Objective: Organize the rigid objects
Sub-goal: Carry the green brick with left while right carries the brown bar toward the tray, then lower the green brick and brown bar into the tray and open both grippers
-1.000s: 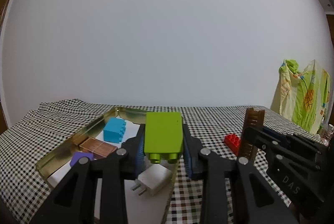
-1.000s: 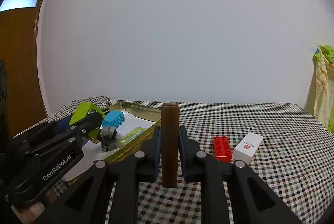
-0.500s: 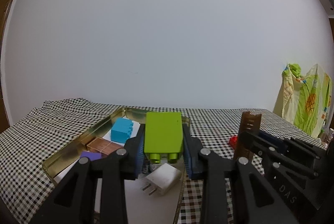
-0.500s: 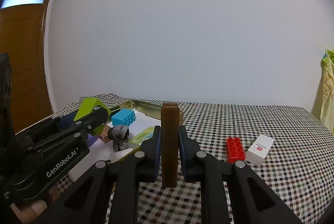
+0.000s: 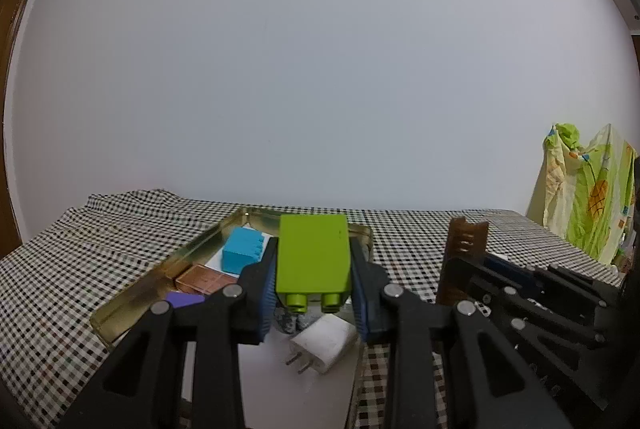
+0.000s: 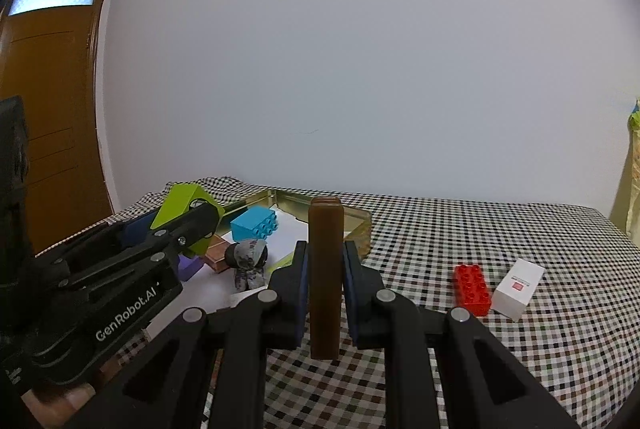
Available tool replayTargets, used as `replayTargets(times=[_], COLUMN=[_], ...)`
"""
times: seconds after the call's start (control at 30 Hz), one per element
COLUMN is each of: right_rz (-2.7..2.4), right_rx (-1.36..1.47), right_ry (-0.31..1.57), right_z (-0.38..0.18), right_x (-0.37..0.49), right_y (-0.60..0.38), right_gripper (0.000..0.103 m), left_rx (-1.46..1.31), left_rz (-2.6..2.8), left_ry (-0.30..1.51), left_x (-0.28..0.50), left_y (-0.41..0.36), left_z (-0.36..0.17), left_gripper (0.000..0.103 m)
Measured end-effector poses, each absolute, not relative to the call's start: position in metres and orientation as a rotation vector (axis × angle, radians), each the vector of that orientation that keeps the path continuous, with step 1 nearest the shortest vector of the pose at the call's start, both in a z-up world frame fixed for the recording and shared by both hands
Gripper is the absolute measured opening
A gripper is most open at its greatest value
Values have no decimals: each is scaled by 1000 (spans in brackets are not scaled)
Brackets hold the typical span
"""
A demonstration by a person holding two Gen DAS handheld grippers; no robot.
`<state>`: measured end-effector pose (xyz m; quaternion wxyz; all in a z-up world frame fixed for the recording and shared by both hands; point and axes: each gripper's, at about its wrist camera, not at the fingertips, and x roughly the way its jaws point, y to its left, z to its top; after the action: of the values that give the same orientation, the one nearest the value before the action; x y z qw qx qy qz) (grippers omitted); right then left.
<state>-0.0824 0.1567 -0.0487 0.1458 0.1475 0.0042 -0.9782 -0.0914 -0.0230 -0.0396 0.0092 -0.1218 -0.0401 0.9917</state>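
Observation:
My left gripper (image 5: 314,285) is shut on a lime green brick (image 5: 314,261) and holds it above the gold metal tray (image 5: 132,293). The green brick also shows in the right wrist view (image 6: 184,205). My right gripper (image 6: 325,281) is shut on an upright brown block (image 6: 325,269), above the checkered cloth just right of the tray (image 6: 360,225). The brown block also shows in the left wrist view (image 5: 460,253). In the tray lie a blue brick (image 5: 242,255), a copper-coloured block (image 5: 202,279), a purple piece (image 5: 182,299) and a white plug adapter (image 5: 326,343).
A red brick (image 6: 472,289) and a small white box (image 6: 518,283) lie on the checkered tablecloth (image 6: 520,349) to the right. A small grey-black figure (image 6: 248,261) stands in the tray. A white wall is behind; a brown door (image 6: 48,109) stands at left.
Both grippers have moved forward and a little higher with their loads; the tray and its contents now sit more directly under the green brick. Both grips are unchanged.

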Motion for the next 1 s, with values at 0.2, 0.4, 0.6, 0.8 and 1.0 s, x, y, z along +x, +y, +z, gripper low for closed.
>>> replayTargets(times=[0.2,0.4,0.6,0.8,1.0], right_rz=[-2790,-2755,-2686,-2591,-2532], right_rx=[431,439,453,541,606], right_ry=[20,23,-7,-29,-10], right_z=[-50,-48,-36,-37,-44], right_x=[-87,-96,-105,-117,-125], right_y=[150,144,133,117,101], right_gripper=[18,18,18,18,18], left_rx=[-368,-360,-456,-602,-745], left_rz=[3114,3156,3209,3223,3217], left_ry=[-126,-140,-141,-127,-98], left_x=[-86,-85,-99,-117,-136], left_y=[-35,-58,-82,-97,-100], left_z=[-35,-23,-24,-31,-41], left_gripper=[30,30,30,30,30])
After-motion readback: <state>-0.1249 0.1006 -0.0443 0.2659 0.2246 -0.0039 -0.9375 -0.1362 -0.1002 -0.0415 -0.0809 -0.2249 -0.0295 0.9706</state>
